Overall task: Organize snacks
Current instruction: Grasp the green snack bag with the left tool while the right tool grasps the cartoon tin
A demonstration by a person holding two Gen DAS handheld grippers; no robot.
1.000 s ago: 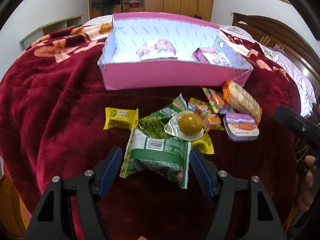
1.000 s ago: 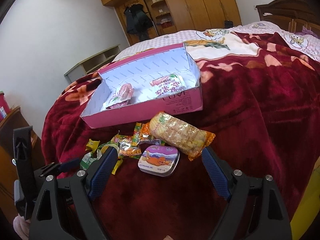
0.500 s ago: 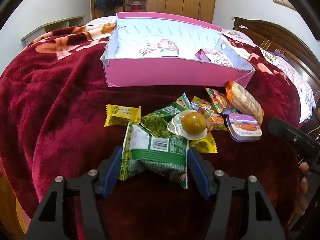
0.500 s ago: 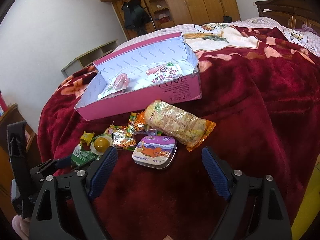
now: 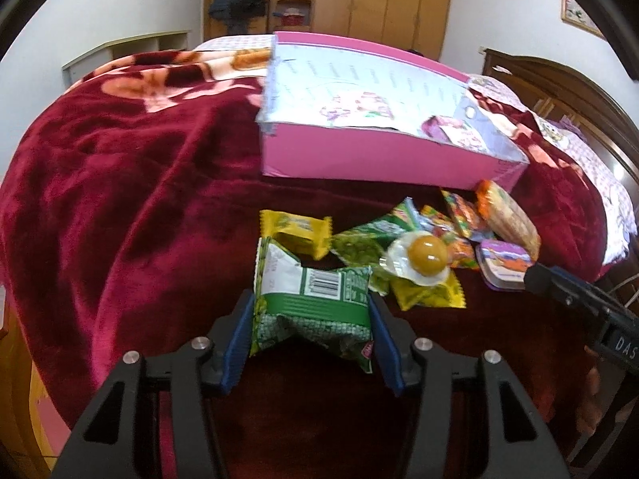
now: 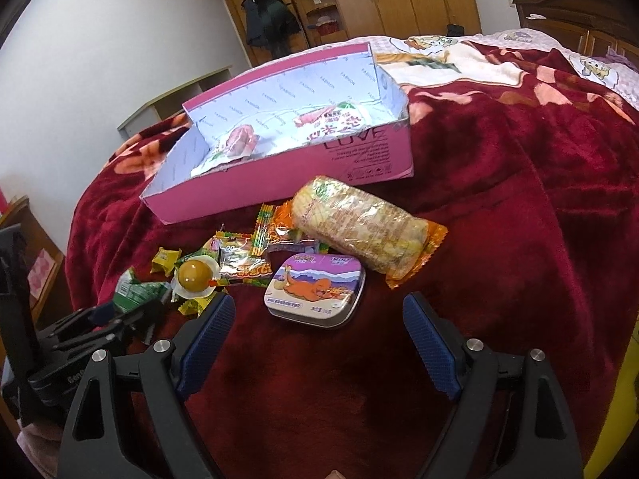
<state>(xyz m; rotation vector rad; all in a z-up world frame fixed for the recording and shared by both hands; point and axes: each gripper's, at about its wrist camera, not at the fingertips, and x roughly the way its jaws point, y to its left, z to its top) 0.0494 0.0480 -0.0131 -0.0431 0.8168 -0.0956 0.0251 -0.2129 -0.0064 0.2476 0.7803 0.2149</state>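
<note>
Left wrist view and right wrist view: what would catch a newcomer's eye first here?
Probably the pink box on the dark red blanket, with two packets already inside. Just in front lies a bright heap of snacks, where the left gripper pinches a green pea packet. In the right wrist view, the open right gripper frames a purple tin beside a long cracker pack.

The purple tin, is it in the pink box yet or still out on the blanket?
Out. The purple tin lies flat on the red blanket, in front of the pink box, beside the cracker pack.
</note>
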